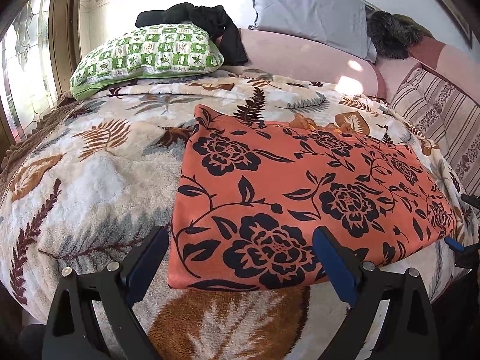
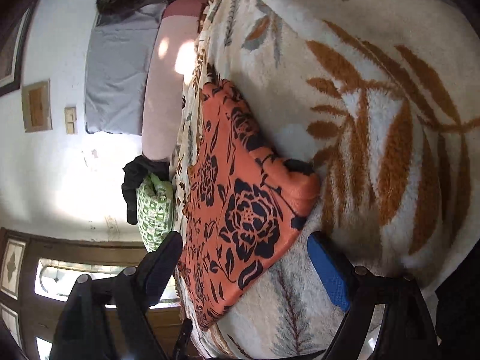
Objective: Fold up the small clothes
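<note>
Fingers of the left gripper [image 1: 240, 252] and right gripper [image 2: 246, 255] are gaping wide, gripping nothing, each straddling a near corner of the orange floral garment [image 1: 303, 192] lying flat on the bed blanket [image 1: 90, 180], likely lining up a fold.

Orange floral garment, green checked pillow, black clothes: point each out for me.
Orange floral garment [image 1: 300, 192]: left wrist view, middle of cloth.
Green checked pillow [image 1: 147, 52]: left wrist view, top face.
Black clothes [image 1: 210, 18]: left wrist view, bunched middle.

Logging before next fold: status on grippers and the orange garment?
Left gripper open, straddling near corner. Right gripper open at opposite corner. Orange floral garment flat on blanket, already folded over. Nothing in the way.
</note>
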`<state>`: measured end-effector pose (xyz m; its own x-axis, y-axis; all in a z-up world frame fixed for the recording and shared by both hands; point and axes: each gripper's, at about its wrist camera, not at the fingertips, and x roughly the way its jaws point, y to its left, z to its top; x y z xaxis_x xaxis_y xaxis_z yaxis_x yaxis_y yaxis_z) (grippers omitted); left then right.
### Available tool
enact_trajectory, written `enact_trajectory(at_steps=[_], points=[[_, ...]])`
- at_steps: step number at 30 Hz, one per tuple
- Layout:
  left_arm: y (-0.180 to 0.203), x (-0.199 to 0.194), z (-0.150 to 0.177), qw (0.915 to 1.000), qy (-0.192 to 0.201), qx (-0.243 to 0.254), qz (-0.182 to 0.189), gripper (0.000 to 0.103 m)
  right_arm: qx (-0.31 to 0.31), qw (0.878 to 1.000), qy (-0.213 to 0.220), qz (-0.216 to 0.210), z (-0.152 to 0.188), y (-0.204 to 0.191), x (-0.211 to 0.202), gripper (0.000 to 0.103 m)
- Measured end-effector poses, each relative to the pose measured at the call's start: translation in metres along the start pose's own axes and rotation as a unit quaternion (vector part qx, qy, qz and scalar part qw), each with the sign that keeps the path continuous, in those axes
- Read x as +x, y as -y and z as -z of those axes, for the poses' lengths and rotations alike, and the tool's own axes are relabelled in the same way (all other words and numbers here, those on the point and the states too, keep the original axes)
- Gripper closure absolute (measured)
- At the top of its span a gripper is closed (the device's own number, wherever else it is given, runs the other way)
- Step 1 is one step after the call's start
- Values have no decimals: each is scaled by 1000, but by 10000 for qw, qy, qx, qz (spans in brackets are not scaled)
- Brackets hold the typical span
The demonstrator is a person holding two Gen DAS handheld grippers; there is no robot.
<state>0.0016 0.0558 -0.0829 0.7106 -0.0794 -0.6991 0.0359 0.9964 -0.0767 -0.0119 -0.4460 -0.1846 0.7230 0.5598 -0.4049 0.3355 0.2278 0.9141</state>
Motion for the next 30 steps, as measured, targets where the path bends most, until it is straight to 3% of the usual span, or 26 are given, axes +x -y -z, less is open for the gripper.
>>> enact_trajectory(at_steps=[7,13,20,30], points=[[30,4,-14,9993,-198,300,-82,6,-59,9998,173,-25,-22,-13,7,15],[52,13,-19,9977,-404,496,-226,6,-374,9992,155,63,-20,-19,19,15],[69,19,-19,9954,-572,722,-282,6,-370,9992,118,-120,-20,-12,16,15],[79,21,-22,9956,-642,667,-171,6,-445,9989,85,-101,-17,-11,14,16]])
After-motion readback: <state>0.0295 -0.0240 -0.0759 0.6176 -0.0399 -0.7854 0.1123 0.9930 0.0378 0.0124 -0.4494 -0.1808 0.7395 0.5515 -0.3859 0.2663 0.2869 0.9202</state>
